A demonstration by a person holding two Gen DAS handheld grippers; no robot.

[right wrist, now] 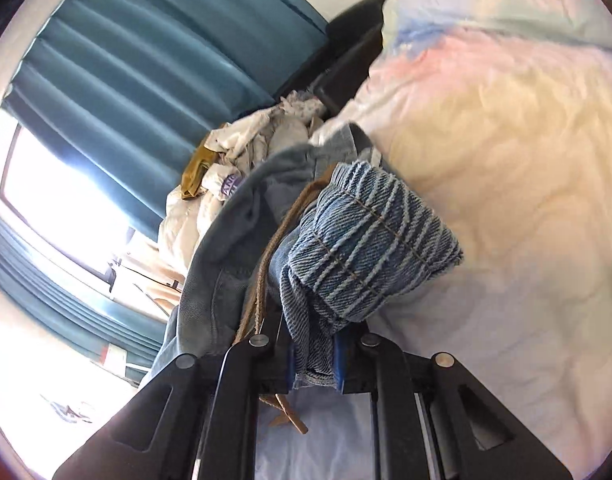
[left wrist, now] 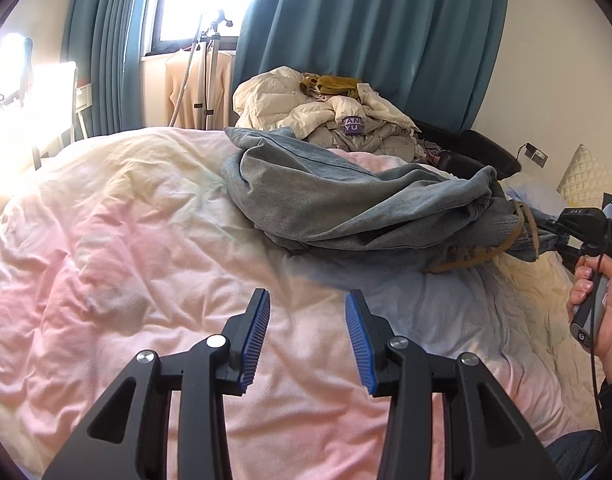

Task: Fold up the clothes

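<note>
A pair of grey-blue jeans [left wrist: 346, 200] lies crumpled on the pink and cream duvet [left wrist: 126, 240], with a brown belt [left wrist: 466, 260] in its waist. At the right edge of the left wrist view, a hand [left wrist: 602, 300] holds my right gripper [left wrist: 536, 232], which is clamped on the waist end and lifts it off the bed. In the right wrist view that gripper [right wrist: 314, 360] is shut on a fold of the jeans [right wrist: 366, 240], and the belt [right wrist: 266, 272] hangs beside it. My left gripper [left wrist: 307, 300] is open over bare duvet in front of the jeans, with nothing between its fingers.
A heap of cream padded clothing [left wrist: 326, 112] lies behind the jeans at the bed's far edge. Teal curtains [left wrist: 366, 40] and a bright window are beyond. A black seat [left wrist: 486, 148] and a pillow [left wrist: 586, 176] are at the right, a garment stand [left wrist: 206, 72] at the back left.
</note>
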